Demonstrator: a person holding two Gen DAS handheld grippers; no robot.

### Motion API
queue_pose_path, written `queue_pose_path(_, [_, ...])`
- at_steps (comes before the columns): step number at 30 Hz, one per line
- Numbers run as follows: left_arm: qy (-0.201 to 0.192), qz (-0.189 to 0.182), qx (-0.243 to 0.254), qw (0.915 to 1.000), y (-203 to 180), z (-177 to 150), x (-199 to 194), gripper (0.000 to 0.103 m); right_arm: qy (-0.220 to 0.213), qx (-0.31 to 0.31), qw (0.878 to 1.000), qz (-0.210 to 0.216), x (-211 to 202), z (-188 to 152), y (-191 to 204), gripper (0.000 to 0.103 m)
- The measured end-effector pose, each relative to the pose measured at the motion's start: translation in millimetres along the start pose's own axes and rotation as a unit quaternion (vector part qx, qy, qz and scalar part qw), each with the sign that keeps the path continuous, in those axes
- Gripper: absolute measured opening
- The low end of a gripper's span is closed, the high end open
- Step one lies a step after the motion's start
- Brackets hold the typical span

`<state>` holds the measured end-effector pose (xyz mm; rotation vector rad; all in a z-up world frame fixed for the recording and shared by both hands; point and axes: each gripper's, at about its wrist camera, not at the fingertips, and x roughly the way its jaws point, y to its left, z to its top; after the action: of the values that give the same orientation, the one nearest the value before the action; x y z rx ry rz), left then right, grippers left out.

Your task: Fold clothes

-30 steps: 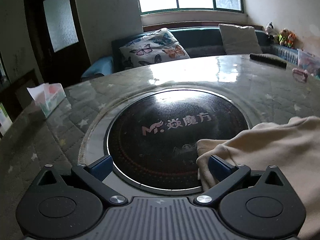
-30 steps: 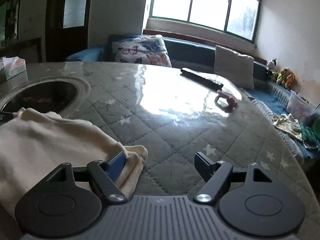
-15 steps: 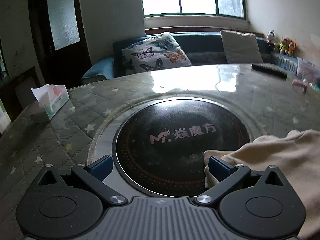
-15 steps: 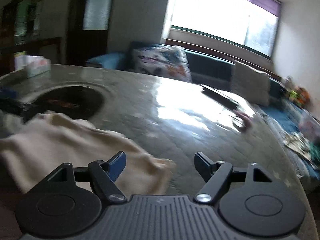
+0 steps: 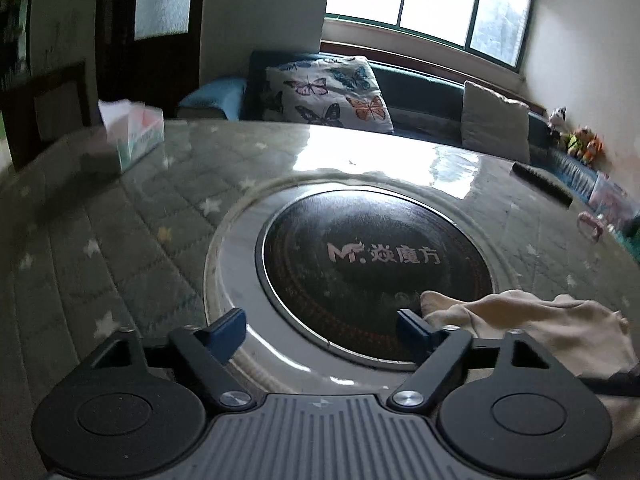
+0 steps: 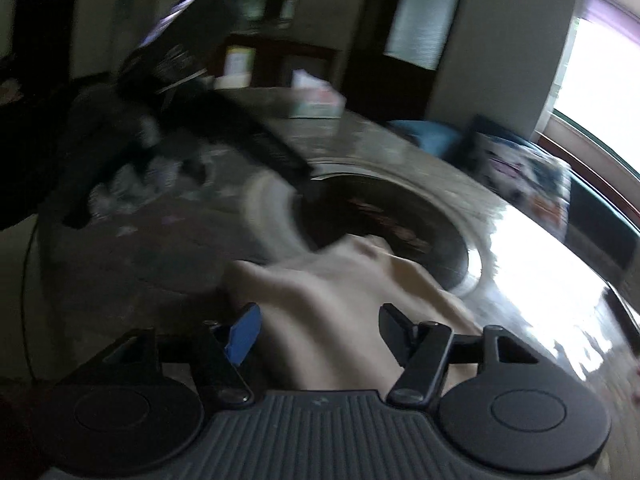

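- Only the left wrist view is sharp: it shows one butterfly cushion and one plain cushion on the bench under the window in the upper half of the frame, one tissue box at left, and the round black cooktop set in the table, with its white logo readable.
- The right wrist view is smeared by motion; it alone shows the dark arm of the other gripper across the upper left, while the cooktop and tissue box are only blurs there.
- One cream garment is in sight. In the left wrist view it lies at lower right, its edge over the cooktop rim and just beside the right-hand finger of the left gripper, whose fingers stand wide apart with nothing between them.
- In the right wrist view the garment fills the lower centre, running between the spread fingers of the right gripper; they are apart, not clamped on the cloth.
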<state>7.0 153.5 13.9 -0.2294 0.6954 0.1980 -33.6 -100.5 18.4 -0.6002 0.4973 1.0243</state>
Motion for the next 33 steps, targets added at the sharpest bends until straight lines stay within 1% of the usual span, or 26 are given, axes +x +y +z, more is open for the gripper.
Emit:
queue_pose_path(1, [0.002, -0.007, -0.004, 1.0, 1.9, -0.9, -0.6, 0.076, 0.002, -0.013, 1.0, 0.004, 4.0, 3.0, 6.3, 0.059])
queue_pose_path(2, [0.004, -0.014, -0.008, 0.9999, 3.8, -1.7, -1.2, 0.074, 0.004, -0.025, 1.0, 0.006, 6.9, 6.0, 12.9, 0.058])
queue_pose_path(4, [0.007, -0.026, -0.013, 0.9996, 4.7, -3.6, -2.6, 0.074, 0.006, -0.045, 0.999, 0.009, 13.1, 11.9, 24.6, 0.049])
queue_pose_path(5, [0.01, -0.034, -0.019, 0.9992, 5.2, -4.0, -2.5, 0.074, 0.006, -0.051, 0.999, 0.011, 15.3, 13.7, 28.1, 0.047])
queue_pose_path(6, [0.013, -0.043, -0.026, 0.9987, 5.7, -4.4, -2.4, 0.074, 0.007, -0.061, 0.998, 0.011, 19.9, 15.8, 33.1, 0.043])
queue_pose_path(7, [0.018, -0.052, -0.033, 0.9979, 5.8, -4.8, -1.9, 0.074, 0.01, -0.066, 0.998, 0.009, 22.3, 16.1, 36.2, 0.035])
queue_pose_path(9, [0.028, -0.072, -0.048, 0.9959, 5.2, -6.0, -1.3, 0.074, 0.015, -0.076, 0.997, 0.004, 27.3, 16.5, 42.5, 0.025])
queue_pose_path(11, [0.036, -0.088, -0.061, 0.9936, 3.6, -7.4, -1.3, 0.074, 0.014, -0.074, 0.997, -0.003, 27.1, 16.4, 43.6, 0.017])
queue_pose_path(13, [0.043, -0.1, -0.078, 0.991, 2.5, -8.8, -1.2, 0.076, 0.009, -0.063, 0.998, -0.005, 24.3, 16.9, 41.6, 0.011])
queue_pose_path(15, [0.053, -0.115, -0.102, 0.9867, 1.6, -10.3, -0.7, 0.079, 0.001, -0.045, 0.999, -0.003, 19.5, 18.8, 36.6, 0.01])
queue_pose_path(17, [0.063, -0.13, -0.126, 0.9815, 0.4, -11.9, 0.3, 0.079, -0.007, -0.023, 1.0, 0.001, 13.0, 20.9, 29.3, 0.009])
queue_pose_path(20, [0.083, -0.151, -0.164, 0.9713, -1.8, -15.2, 3.6, 0.08, -0.023, 0.011, 1.0, 0.005, 0.8, 23.0, 18.7, 0.009])
queue_pose_path(23, [0.097, -0.174, -0.19, 0.9615, -5.4, -17.8, 7.4, 0.08, -0.035, 0.028, 0.999, 0.007, -9.8, 21.8, 11.5, 0.009])
queue_pose_path(25, [0.106, -0.187, -0.207, 0.9543, -7.8, -18.7, 10.0, 0.078, -0.04, 0.033, 0.999, 0.008, -14.1, 20.4, 9.3, 0.008])
queue_pose_path(26, [0.112, -0.197, -0.218, 0.9493, -8.4, -19.6, 11.8, 0.078, -0.041, 0.035, 0.998, 0.01, -15.9, 20.0, 8.4, 0.008])
queue_pose_path(29, [0.121, -0.217, -0.239, 0.9388, -8.9, -20.9, 15.7, 0.072, -0.046, 0.038, 0.998, 0.013, -22.7, 18.4, 8.9, 0.008])
queue_pose_path(31, [0.132, -0.224, -0.252, 0.9322, -7.7, -23.4, 20.0, 0.053, -0.048, 0.037, 0.998, 0.017, -25.3, 17.3, 9.5, 0.008])
queue_pose_path(32, [0.137, -0.227, -0.259, 0.9288, -7.1, -24.6, 22.1, 0.049, -0.049, 0.036, 0.998, 0.018, -26.1, 16.5, 10.2, 0.008])
queue_pose_path(33, [0.14, -0.23, -0.263, 0.9265, -6.2, -25.7, 24.0, 0.04, -0.048, 0.036, 0.998, 0.02, -26.9, 15.9, 11.2, 0.008])
